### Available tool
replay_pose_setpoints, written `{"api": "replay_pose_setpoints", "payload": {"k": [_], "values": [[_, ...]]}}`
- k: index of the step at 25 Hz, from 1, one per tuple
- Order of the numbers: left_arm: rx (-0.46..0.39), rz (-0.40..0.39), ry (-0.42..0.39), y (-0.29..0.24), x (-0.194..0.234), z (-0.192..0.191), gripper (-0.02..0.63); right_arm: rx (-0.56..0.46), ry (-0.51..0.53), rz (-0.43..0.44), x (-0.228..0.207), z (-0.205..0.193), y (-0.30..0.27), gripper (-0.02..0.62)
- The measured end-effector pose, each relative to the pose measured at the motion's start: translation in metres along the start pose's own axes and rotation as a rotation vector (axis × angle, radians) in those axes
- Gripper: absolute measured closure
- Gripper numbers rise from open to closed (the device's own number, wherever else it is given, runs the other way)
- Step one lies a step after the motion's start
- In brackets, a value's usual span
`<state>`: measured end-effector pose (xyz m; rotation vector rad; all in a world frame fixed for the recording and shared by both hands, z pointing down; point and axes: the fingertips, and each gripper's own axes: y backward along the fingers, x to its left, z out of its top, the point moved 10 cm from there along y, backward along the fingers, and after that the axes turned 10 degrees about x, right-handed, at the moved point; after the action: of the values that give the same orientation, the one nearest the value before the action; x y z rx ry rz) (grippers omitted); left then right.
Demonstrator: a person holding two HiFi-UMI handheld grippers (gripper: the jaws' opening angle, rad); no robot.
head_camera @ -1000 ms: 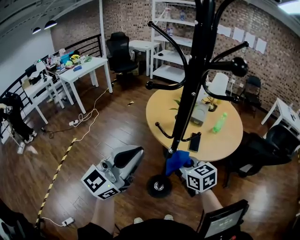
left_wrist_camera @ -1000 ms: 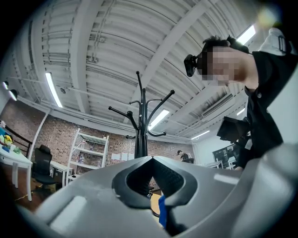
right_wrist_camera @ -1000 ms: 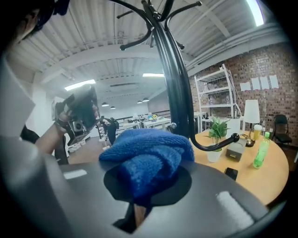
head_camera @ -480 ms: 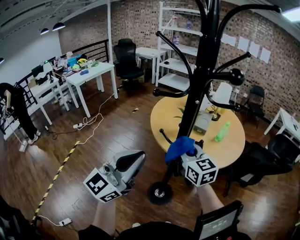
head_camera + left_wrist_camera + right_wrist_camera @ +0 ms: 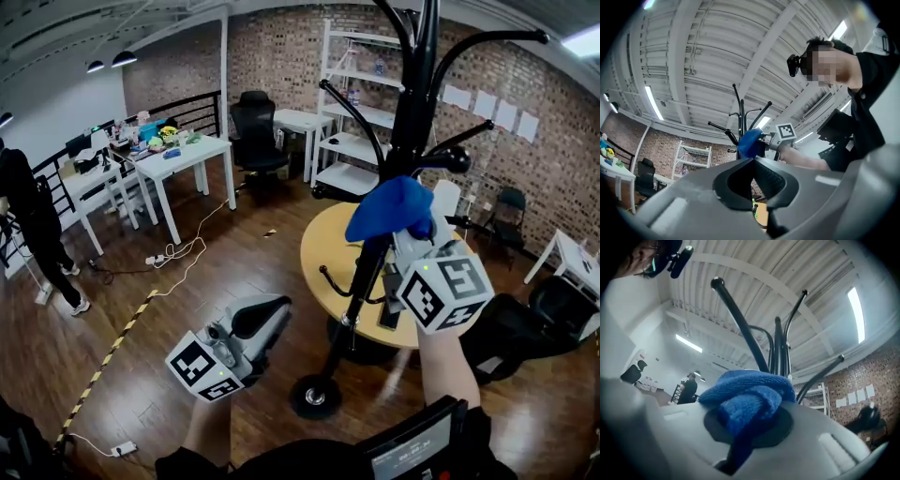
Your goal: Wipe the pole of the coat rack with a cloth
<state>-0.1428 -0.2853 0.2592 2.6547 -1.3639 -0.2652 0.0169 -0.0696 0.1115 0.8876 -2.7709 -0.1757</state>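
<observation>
The black coat rack's pole [image 5: 405, 131] rises from a round base [image 5: 314, 396] on the wood floor, with curved hooks branching off. My right gripper [image 5: 401, 225] is shut on a bunched blue cloth [image 5: 389, 208], which is pressed against the pole at mid-height. In the right gripper view the cloth [image 5: 750, 397] fills the jaws of the right gripper [image 5: 750, 425], and the pole [image 5: 778, 348] stands just behind it. My left gripper [image 5: 262, 317] hangs low to the left of the pole, shut and holding nothing. The left gripper view looks up past the left gripper [image 5: 752, 164] at the cloth [image 5: 750, 143].
A round yellow table [image 5: 323, 246] stands right behind the rack. White shelving [image 5: 352, 103], white desks [image 5: 183, 155] and a black office chair [image 5: 253, 127] line the back. A person [image 5: 28, 225] stands far left. Cables [image 5: 173, 255] and striped tape [image 5: 103, 366] lie on the floor.
My right gripper has carried the blue cloth up the pole, from near the base to about mid-height. The left gripper has stayed where it was.
</observation>
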Motion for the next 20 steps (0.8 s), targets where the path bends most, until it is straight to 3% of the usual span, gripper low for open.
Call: {"api": "replay_pose_setpoints", "payload": {"k": [6,11,15,20], "values": [[-0.019,-0.007,-0.032,0.0,-0.002,0.012,0.614,-0.17,0.178,0.062,0.032,0.062,0.042,0.572],[-0.029,-0.024,-0.052,-0.004,-0.005,0.016,0.614,-0.277,0.194,0.147,0.052,0.089,0.07,0.572],[-0.024,-0.021,-0.047,-0.002,-0.004,0.014,0.614,-0.259,0.192,0.124,0.043,0.081,0.058,0.572],[-0.015,-0.012,-0.051,0.002,-0.003,0.016,0.614,-0.113,0.177,0.031,0.018,0.049,0.018,0.572]]}}
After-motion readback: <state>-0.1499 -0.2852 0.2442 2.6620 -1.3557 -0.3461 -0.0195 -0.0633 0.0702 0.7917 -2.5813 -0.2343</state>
